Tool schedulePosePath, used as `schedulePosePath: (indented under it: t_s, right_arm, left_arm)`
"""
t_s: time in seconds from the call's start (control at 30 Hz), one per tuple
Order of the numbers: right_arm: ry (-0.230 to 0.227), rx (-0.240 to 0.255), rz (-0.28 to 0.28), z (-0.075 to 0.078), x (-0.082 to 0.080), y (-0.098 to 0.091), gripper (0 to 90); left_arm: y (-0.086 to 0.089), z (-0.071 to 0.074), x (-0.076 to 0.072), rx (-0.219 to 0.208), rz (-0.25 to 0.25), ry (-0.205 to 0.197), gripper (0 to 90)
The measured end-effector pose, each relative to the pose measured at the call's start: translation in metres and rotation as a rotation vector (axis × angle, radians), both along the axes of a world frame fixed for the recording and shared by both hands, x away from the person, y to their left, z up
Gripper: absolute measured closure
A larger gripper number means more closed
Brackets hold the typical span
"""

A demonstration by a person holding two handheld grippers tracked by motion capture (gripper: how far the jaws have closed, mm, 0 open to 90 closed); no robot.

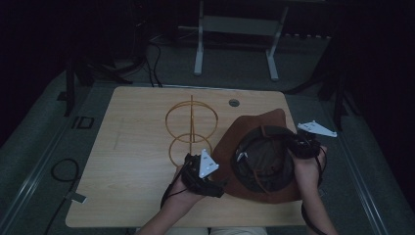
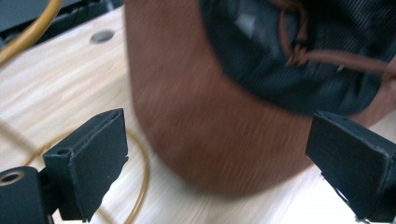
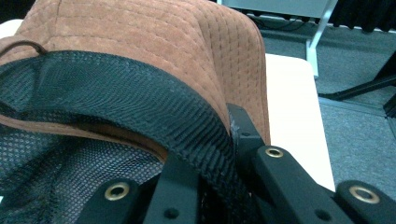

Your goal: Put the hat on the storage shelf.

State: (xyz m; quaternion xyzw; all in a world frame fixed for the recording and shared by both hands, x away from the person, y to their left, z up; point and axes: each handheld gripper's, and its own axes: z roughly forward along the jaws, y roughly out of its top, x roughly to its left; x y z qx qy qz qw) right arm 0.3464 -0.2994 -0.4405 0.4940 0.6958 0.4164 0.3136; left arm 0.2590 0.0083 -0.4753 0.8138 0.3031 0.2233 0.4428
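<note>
One brown suede wide-brimmed hat (image 1: pixel 254 147) lies upside down on the right half of the pale wooden worktop (image 1: pixel 132 147), its dark mesh lining facing up and one brown chin cord (image 1: pixel 262 174) looped across the opening. To its left stands one golden wire hat stand (image 1: pixel 191 129), made of two rings, a larger one above a smaller one, joined by one upright rod; it is just beside the hat's brim. One small round grommet hole (image 1: pixel 234 103) sits in the worktop near its far edge.

Two claws are at work, one in each hand. The right claw (image 1: pixel 299 143) is at the hat's right side, clamped on the rim of the crown: in the right gripper view its two black jaws pinch the dark mesh band (image 3: pixel 154 116), with the quilted brown suede rising behind them. One grey three-cornered plate (image 1: pixel 317 129) rides on top of it.

The left claw (image 1: pixel 220 188) is at the hat's near left edge, with another grey three-cornered plate (image 1: pixel 207 163) above it. In the left gripper view its two jaws stand wide apart with nothing pressed between them; the hat's brown brim (image 2: pixel 210 130) lies ahead of them on the worktop, blurred, and a curve of the golden wire (image 2: pixel 140 182) passes beside the left-hand jaw.

Beyond the worktop, one white-legged frame (image 1: pixel 235 44) stands on the grey floor, and one dark cable loop (image 1: pixel 63 171) lies on the floor to the left.
</note>
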Motion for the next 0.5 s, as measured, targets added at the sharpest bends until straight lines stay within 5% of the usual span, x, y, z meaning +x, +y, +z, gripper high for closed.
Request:
schedulePosePath:
  t_s: [0.5]
  right_arm:
    - [-0.012, 0.008, 0.011, 0.005, -0.016, -0.008, 83.9]
  left_arm:
    - [-0.074, 0.029, 0.036, 0.053, -0.056, -0.012, 6.2]
